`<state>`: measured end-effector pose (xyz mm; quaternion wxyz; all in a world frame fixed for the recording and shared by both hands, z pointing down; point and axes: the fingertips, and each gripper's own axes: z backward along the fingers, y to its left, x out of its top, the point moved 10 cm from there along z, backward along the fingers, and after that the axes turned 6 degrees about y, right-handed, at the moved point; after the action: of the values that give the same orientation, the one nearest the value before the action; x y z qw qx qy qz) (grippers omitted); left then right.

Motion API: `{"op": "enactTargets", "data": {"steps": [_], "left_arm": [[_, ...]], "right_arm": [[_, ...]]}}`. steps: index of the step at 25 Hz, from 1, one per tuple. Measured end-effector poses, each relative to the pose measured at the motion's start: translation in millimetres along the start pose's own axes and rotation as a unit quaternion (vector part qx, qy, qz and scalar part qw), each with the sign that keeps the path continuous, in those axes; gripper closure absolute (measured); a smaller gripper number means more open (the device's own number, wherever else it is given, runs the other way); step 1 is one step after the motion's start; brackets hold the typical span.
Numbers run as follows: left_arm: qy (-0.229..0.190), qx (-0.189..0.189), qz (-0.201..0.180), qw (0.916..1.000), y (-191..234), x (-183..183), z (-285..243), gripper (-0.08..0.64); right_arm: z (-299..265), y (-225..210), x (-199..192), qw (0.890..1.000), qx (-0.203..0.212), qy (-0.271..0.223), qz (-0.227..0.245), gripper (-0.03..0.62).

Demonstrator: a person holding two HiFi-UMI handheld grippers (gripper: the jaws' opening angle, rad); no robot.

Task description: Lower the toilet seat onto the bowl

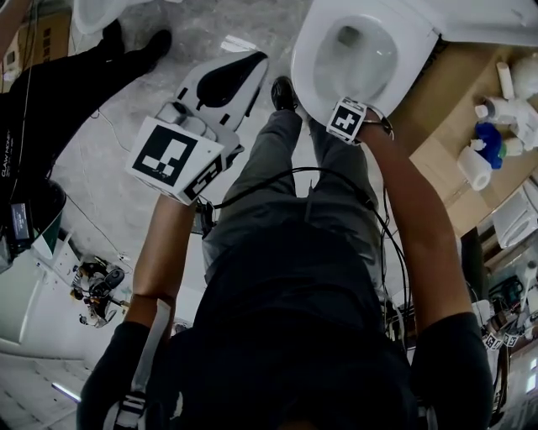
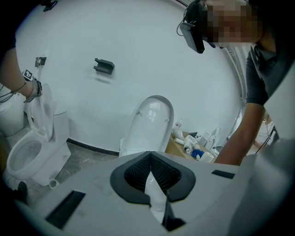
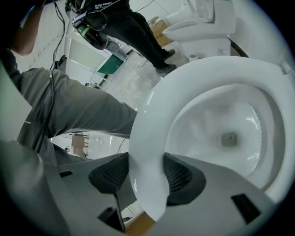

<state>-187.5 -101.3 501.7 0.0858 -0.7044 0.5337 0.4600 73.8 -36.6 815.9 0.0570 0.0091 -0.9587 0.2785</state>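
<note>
The white toilet seat [image 1: 307,67] rings the bowl [image 1: 361,59] at the top right of the head view. My right gripper [image 1: 345,117] is at the seat's front edge, under its marker cube. In the right gripper view the seat's front rim [image 3: 150,138] runs between the black pads [image 3: 182,175], which press on it from both sides. Through the ring I see the bowl [image 3: 226,133] and its drain. Whether the seat rests on the bowl I cannot tell. My left gripper [image 1: 239,71] hangs apart, left of the toilet, jaws together and empty [image 2: 151,159].
Bottles [image 1: 487,143] stand on a brown board right of the toilet. A person in black [image 1: 76,76] stands at the left by another toilet [image 1: 97,10]. The left gripper view shows a toilet with raised lid [image 2: 150,124] and another toilet [image 2: 27,156] against a white wall.
</note>
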Motion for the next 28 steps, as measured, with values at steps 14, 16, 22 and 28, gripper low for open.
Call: {"op": "enactTargets", "data": {"steps": [14, 16, 22, 28], "left_arm": [[0.014, 0.015, 0.017, 0.9996, 29.3, -31.1, 15.2, 0.555], [0.009, 0.030, 0.024, 0.9992, 42.0, -31.1, 21.6, 0.554], [0.004, 0.060, 0.044, 0.9972, 62.7, -38.2, 34.8, 0.555], [-0.004, 0.093, 0.057, 0.9940, 72.6, -41.6, 50.5, 0.554]], "right_arm": [[-30.8, -18.4, 14.9, 1.000, 0.002, 0.029, -0.001, 0.347], [-34.8, -23.6, 18.8, 0.999, 0.005, 0.031, 0.000, 0.348], [-50.0, -27.4, 18.7, 0.998, 0.051, 0.026, -0.007, 0.354], [-57.7, -33.3, 19.6, 1.000, 0.018, 0.025, -0.008, 0.356]]}}
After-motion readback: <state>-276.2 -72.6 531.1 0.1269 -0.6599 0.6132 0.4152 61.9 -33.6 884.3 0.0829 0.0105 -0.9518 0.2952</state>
